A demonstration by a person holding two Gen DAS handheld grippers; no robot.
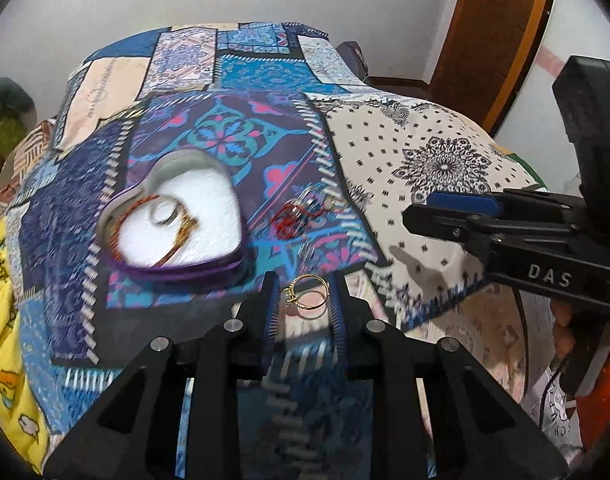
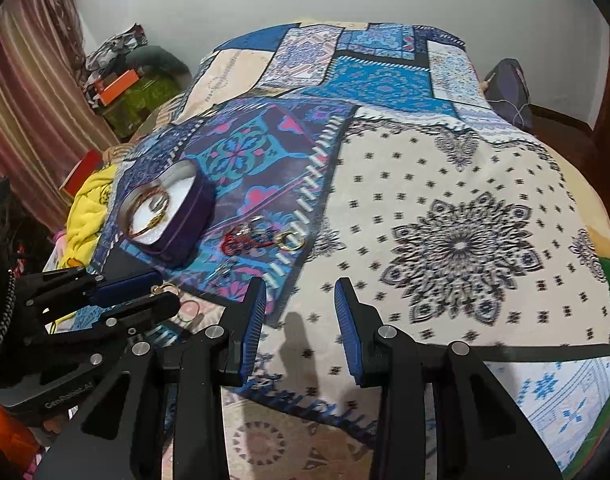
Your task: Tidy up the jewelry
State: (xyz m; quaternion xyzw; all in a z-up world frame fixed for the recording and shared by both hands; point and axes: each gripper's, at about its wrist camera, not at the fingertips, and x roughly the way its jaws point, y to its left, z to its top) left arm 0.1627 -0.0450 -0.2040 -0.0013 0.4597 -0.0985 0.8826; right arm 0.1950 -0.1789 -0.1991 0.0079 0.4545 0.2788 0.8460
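Note:
A purple heart-shaped box [image 1: 173, 216] with a white lining sits open on the patterned bedspread; it holds a red-gold bangle [image 1: 145, 224] and a silver ring [image 1: 165, 214]. It also shows in the right wrist view [image 2: 165, 216]. My left gripper [image 1: 305, 296] is shut on a gold ring [image 1: 307, 294] and holds it just above the cloth, near the box's front right. A small pile of loose jewelry [image 1: 309, 212] with a red cord lies right of the box, seen too in the right wrist view [image 2: 265, 238]. My right gripper [image 2: 301, 308] is open and empty over the white cloth.
The bedspread [image 2: 457, 240] covers the whole bed. A yellow blanket [image 1: 1, 320] lies at the left edge. Clutter and boxes [image 2: 121, 84] stand by a striped curtain at the far left. A wooden door [image 1: 493, 32] is at the back right.

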